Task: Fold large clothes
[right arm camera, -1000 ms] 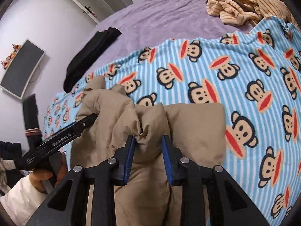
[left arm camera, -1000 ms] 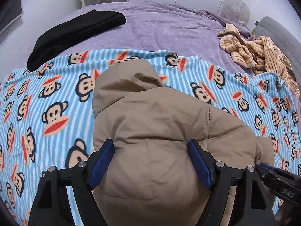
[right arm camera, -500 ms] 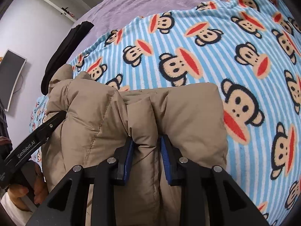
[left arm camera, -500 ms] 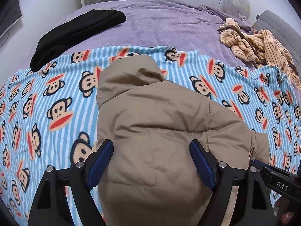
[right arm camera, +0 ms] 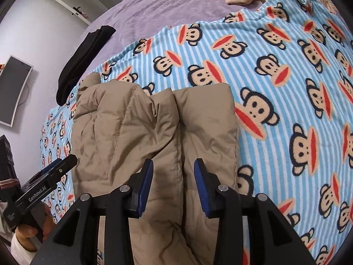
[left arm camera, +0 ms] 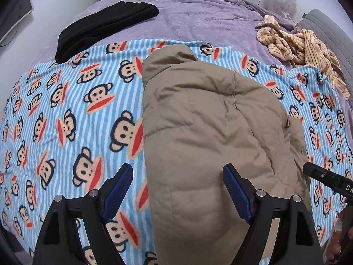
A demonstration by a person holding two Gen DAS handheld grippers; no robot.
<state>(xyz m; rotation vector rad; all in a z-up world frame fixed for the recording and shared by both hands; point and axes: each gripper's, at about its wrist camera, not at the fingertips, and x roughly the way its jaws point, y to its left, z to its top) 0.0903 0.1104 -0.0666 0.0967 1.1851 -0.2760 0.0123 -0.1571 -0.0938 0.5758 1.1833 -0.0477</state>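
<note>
By this point I judged the fold on the tan puffer jacket (left arm camera: 211, 137) to be essentially made: it lay on the monkey-print blanket (left arm camera: 66, 114) as one long, narrow bundle, its hood (left arm camera: 167, 59) at the far end toward the purple bedspread (left arm camera: 198, 17) and its sides doubled in so that no sleeve stuck out where I could see. My left tool (left arm camera: 178, 190) hung over the near end of the bundle with its jaws spread wide, one blue pad over the blanket and the other over the fabric, neither pressing on anything. My right tool (right arm camera: 173, 184) had just been opening its jaws; the padded crease it straddled sat between the pads, but I could see a gap on each side, so it was no longer pinching the jacket. From the right wrist view the bundle showed two thick rolls lying side by side with a seam between them (right arm camera: 178, 119), and the end nearest the far edge looked fairly square. What was left, as I read it, was small for this piece: perhaps one more fold end over end to shorten it, or some pressing down, since the filling kept it puffed up. A folded black garment (left arm camera: 103, 26) already lay on the bedspread beyond the blanket, apart from the jacket, while a striped beige garment (left arm camera: 304, 46) sat crumpled at the far right corner, seemingly not yet dealt with.
</note>
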